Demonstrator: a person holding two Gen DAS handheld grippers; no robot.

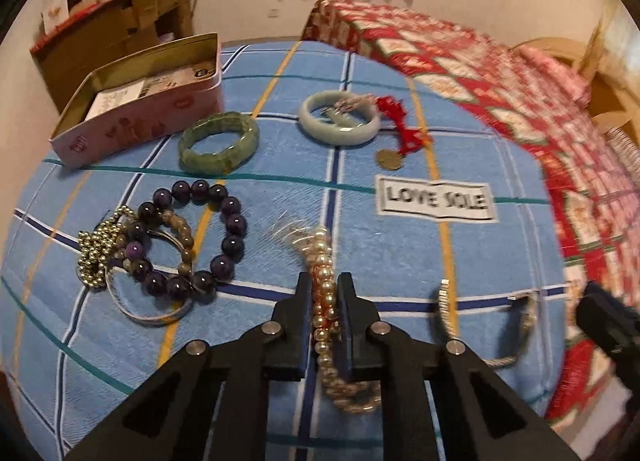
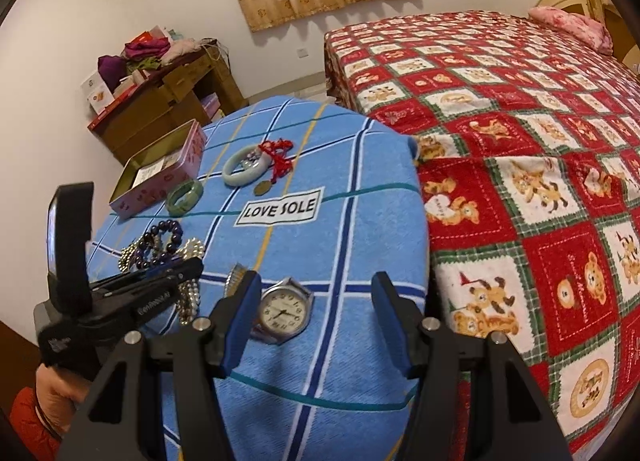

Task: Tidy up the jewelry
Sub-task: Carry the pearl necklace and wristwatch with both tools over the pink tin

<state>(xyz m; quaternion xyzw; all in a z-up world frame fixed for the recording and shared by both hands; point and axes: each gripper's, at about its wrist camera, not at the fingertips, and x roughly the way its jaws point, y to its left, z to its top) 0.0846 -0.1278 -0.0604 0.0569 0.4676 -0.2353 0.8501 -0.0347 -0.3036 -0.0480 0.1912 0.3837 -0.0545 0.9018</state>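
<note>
Left gripper [image 1: 325,289] clamped on glossy round pearl strand [image 1: 325,301], right gripper [image 2: 316,297] spread wide over steel-cased watch [image 2: 285,310]

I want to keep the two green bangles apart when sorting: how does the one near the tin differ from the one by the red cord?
The segmented green bracelet is darker, mottled and built of separate blocks; the pale jade bangle is one smooth, milky ring. The pale one looks slightly wider across and has small items lying inside it; the darker ring holds nothing. Both lie flat on the blue plaid cloth, untouched.
</note>
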